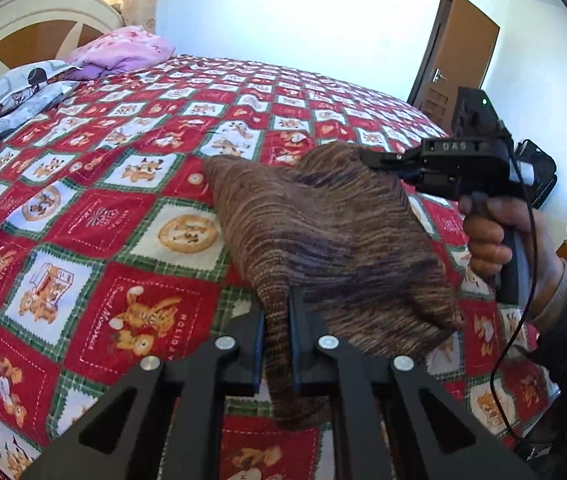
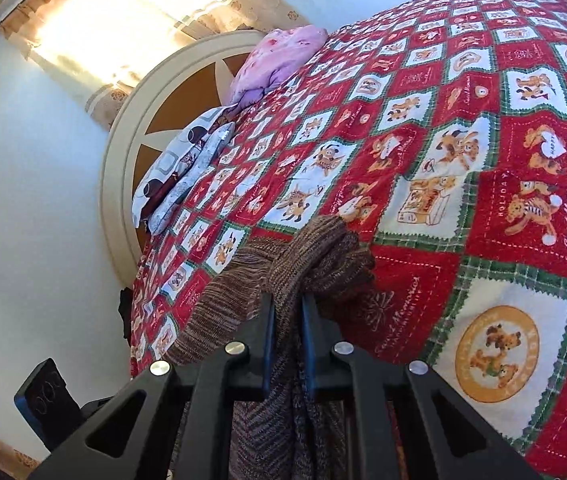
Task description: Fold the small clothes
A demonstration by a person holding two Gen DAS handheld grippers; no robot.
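Note:
A small brown striped knit garment hangs lifted above the red patchwork bedspread, stretched between both grippers. My left gripper is shut on its near lower edge. My right gripper, seen from the side in the left wrist view, is shut on the garment's far upper corner. In the right wrist view my right gripper pinches bunched folds of the same garment, which drapes down below the fingers over the bedspread.
A pink pillow and a grey patterned pillow lie at the headboard. A brown door stands at the far right. A dark blue-edged device shows at the lower left of the right wrist view.

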